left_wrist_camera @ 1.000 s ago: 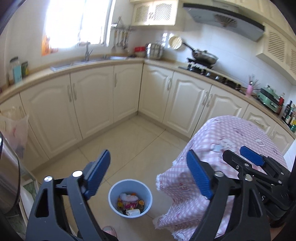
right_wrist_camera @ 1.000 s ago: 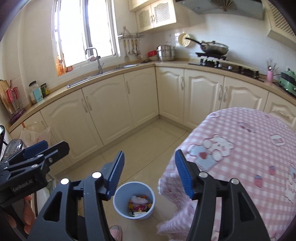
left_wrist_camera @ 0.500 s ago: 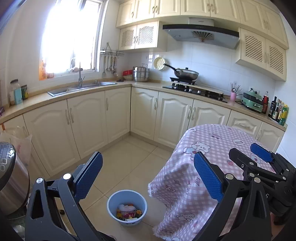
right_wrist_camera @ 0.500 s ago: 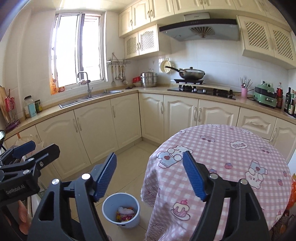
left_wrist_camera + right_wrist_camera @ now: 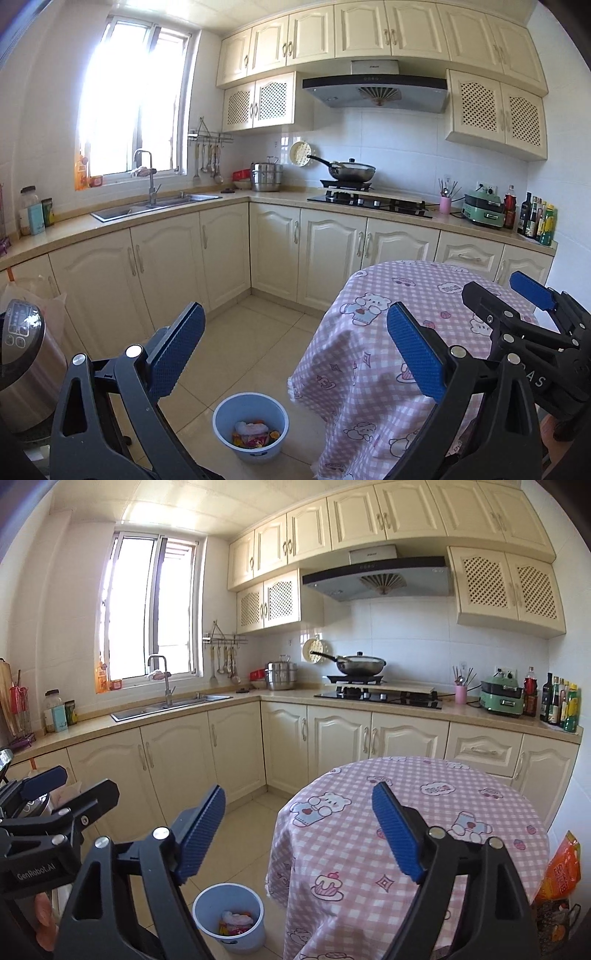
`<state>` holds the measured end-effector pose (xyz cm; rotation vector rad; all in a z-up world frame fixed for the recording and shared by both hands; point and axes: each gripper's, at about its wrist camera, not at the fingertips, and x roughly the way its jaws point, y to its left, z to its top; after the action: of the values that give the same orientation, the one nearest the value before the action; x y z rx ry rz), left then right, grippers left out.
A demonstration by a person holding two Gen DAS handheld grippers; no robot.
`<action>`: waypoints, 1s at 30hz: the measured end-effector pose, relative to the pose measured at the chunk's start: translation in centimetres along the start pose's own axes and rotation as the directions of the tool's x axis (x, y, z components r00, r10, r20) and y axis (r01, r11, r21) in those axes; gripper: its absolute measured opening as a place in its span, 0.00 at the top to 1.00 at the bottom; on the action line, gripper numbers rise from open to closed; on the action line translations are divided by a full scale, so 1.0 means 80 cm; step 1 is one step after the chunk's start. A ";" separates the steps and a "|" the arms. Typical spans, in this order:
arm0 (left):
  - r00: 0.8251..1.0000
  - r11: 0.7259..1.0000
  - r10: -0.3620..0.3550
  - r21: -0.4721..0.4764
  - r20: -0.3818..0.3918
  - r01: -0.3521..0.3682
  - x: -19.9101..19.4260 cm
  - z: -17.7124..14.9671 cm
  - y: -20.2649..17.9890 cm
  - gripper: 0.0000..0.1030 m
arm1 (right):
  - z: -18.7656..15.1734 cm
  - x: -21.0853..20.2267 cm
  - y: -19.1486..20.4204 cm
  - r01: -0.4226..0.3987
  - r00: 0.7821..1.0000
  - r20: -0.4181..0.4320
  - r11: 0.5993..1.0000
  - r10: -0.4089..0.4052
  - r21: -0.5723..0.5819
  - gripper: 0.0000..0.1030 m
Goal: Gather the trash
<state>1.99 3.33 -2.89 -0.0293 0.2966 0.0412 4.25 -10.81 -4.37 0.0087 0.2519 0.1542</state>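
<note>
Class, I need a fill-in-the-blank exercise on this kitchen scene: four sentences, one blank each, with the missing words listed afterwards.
1. The blue bin stands on the ______, beside the table.
2. The round table's cloth is checked white and ______.
3. The left gripper and the right gripper both have their jaws ______.
4. The pan sits on the ______.

Missing words: floor; pink; open; stove

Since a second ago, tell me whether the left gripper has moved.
Yes. The left gripper has tilted up and drawn back: the blue bin sits lower and smaller between its fingers, and the range hood has come fully into view.
</note>
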 end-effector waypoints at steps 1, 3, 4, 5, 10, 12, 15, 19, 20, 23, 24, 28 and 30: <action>1.000 1.000 0.000 0.005 0.007 0.000 -0.001 0.001 -0.003 0.07 | 0.001 -0.003 -0.004 0.005 1.000 0.008 1.000 -0.005 -0.001 0.22; 1.000 1.000 -0.002 0.010 0.015 0.001 -0.004 0.000 -0.007 0.07 | 0.003 -0.008 -0.007 0.015 1.000 0.021 1.000 -0.015 -0.002 0.22; 1.000 1.000 -0.002 0.011 0.019 0.002 -0.005 0.000 -0.009 0.07 | 0.004 -0.011 -0.008 0.020 0.999 0.026 1.000 -0.020 -0.001 0.22; 1.000 1.000 -0.003 0.013 0.024 0.003 -0.007 0.001 -0.011 0.07 | 0.005 -0.013 -0.010 0.024 0.999 0.032 1.000 -0.024 0.002 0.22; 0.999 1.000 -0.014 0.020 0.040 0.013 -0.013 0.000 -0.021 0.07 | 0.005 -0.026 -0.020 0.036 0.998 0.056 0.999 -0.037 0.017 0.21; 0.999 1.000 -0.017 0.020 0.045 0.016 -0.015 0.000 -0.024 0.07 | 0.004 -0.029 -0.022 0.035 0.998 0.060 0.999 -0.036 0.019 0.21; 0.999 1.000 -0.016 0.019 0.048 0.015 -0.018 0.000 -0.026 0.07 | 0.005 -0.029 -0.023 0.035 0.997 0.062 0.999 -0.036 0.018 0.20; 0.999 1.000 -0.013 0.024 0.048 0.012 -0.018 -0.001 -0.028 0.07 | 0.005 -0.030 -0.027 0.036 0.997 0.069 0.999 -0.037 0.023 0.20; 0.999 1.000 -0.013 0.025 0.048 0.012 -0.017 0.000 -0.029 0.07 | 0.005 -0.030 -0.027 0.037 0.997 0.070 0.999 -0.038 0.023 0.20; 0.999 1.000 -0.013 0.027 0.049 0.012 -0.018 -0.001 -0.030 0.07 | 0.004 -0.030 -0.028 0.041 0.997 0.069 0.999 -0.042 0.025 0.20; 0.999 0.999 -0.014 0.029 0.049 0.012 -0.018 -0.001 -0.031 0.07 | 0.004 -0.030 -0.029 0.040 0.997 0.068 0.999 -0.042 0.026 0.20; 0.999 0.999 -0.014 0.033 0.049 0.013 -0.019 -0.001 -0.034 0.07 | 0.003 -0.030 -0.030 0.040 0.997 0.069 0.999 -0.042 0.029 0.20; 0.999 0.999 -0.014 0.033 0.050 0.013 -0.018 -0.001 -0.034 0.07 | 0.004 -0.030 -0.030 0.041 0.997 0.070 0.999 -0.043 0.029 0.20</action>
<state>0.69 0.59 -2.48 0.0023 0.2465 0.0238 2.41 -13.57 -3.54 0.0365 0.1836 0.1087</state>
